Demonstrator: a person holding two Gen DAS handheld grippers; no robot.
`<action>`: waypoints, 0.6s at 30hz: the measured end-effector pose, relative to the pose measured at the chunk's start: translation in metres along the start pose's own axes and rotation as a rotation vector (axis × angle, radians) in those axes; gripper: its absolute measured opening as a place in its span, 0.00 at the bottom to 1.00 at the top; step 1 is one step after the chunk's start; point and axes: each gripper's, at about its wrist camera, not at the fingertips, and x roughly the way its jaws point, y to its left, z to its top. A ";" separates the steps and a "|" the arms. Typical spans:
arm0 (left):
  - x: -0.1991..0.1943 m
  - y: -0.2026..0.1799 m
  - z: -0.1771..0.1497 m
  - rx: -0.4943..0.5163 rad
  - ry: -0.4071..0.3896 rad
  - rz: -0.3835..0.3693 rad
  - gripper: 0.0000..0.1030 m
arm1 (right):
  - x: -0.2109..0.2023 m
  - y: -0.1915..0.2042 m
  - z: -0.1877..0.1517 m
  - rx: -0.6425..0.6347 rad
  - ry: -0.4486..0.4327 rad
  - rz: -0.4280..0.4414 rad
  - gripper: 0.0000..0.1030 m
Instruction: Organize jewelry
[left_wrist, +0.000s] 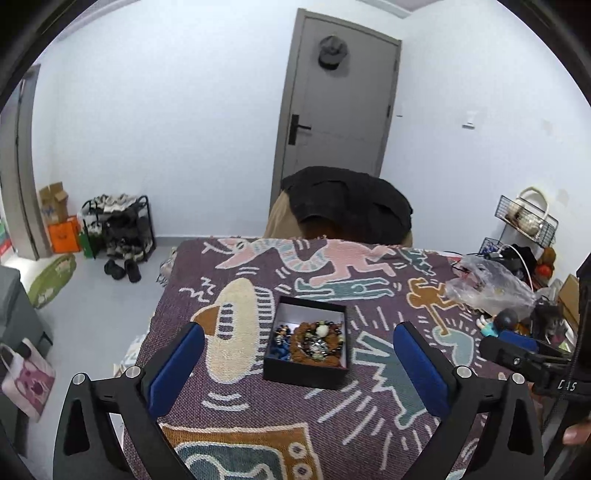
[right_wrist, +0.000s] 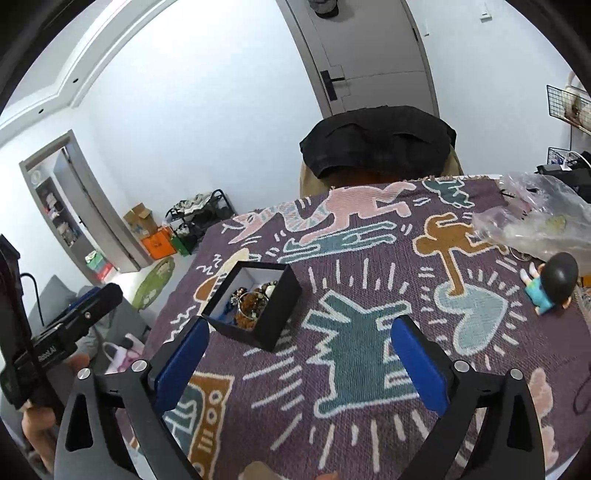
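Both claws stood wide apart with nothing between the pads, so I judged the jewelry already gathered and the step in hand a clean retreat or a reach for a lid I could not see.

From the left wrist view, my left gripper (left_wrist: 299, 363) hung above the patterned blanket (left_wrist: 369, 424), its blue pads straddling the black box (left_wrist: 306, 341) without touching it. The box sat near the middle of the blanket, open, with beaded bracelets (left_wrist: 314, 341) heaped in its near half and bare white lining behind. To do this well, I would have kept the pads clear of the thin walls, since I judged a nudge could slide the light box on the weave. Near the blanket's right edge lay a crumpled plastic bag (left_wrist: 487, 286) and a small figurine (left_wrist: 496, 323); the right rig showed past them.

From the right wrist view, my right gripper (right_wrist: 297, 356) hovered over bare blanket, with the box beside its left pad, apart from it. The figurine and bag crowded the right edge, well apart from the box. A chair draped in a dark jacket (right_wrist: 376, 142) stood beyond the far edge.
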 end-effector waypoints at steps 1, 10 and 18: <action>-0.004 -0.004 -0.001 0.012 -0.007 -0.002 1.00 | -0.004 0.000 -0.003 -0.006 -0.006 0.002 0.96; -0.033 -0.030 -0.011 0.071 -0.031 -0.015 1.00 | -0.032 0.003 -0.019 -0.076 -0.033 -0.008 0.96; -0.067 -0.043 -0.028 0.101 -0.081 -0.034 1.00 | -0.058 0.006 -0.032 -0.116 -0.063 -0.020 0.96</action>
